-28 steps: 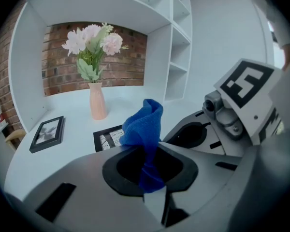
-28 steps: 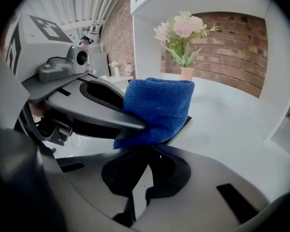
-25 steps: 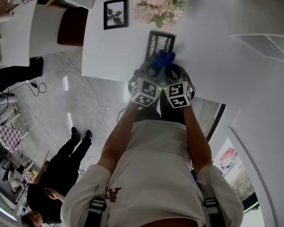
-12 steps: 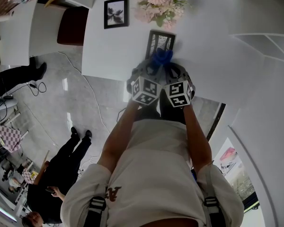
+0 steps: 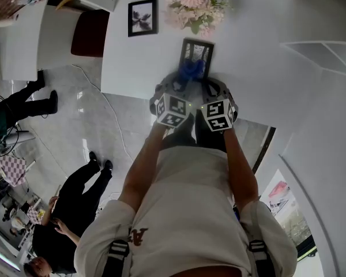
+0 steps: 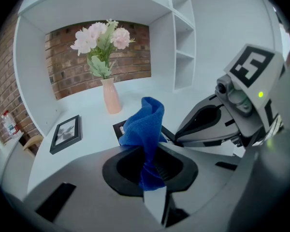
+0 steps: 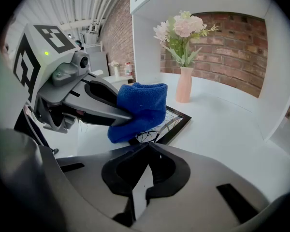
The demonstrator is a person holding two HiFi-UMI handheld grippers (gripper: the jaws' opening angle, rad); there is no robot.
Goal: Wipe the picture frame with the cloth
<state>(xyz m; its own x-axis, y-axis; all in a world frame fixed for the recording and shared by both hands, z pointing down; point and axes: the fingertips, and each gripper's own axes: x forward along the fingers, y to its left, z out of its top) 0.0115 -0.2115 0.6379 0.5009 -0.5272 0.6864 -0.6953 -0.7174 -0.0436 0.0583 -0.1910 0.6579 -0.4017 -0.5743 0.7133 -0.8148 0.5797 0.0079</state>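
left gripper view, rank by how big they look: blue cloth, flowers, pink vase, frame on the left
1. blue cloth, though it is nearest the camera
2. flowers
3. frame on the left
4. pink vase, nearly level with that frame

White desk point(image 5: 135, 62) set in white alcove, red brick back wall point(image 6: 70, 69), white open shelving point(image 6: 182, 42) beside it, glossy grey tiled floor point(image 5: 69, 137) w/ light reflections, 2nd white table point(image 5: 20, 45) across it, bystander point(image 5: 75, 203) in black standing there, even indoor light

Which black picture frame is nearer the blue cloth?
The black frame before the pink flowers, just beside the blue cloth; the other frame lies further left.
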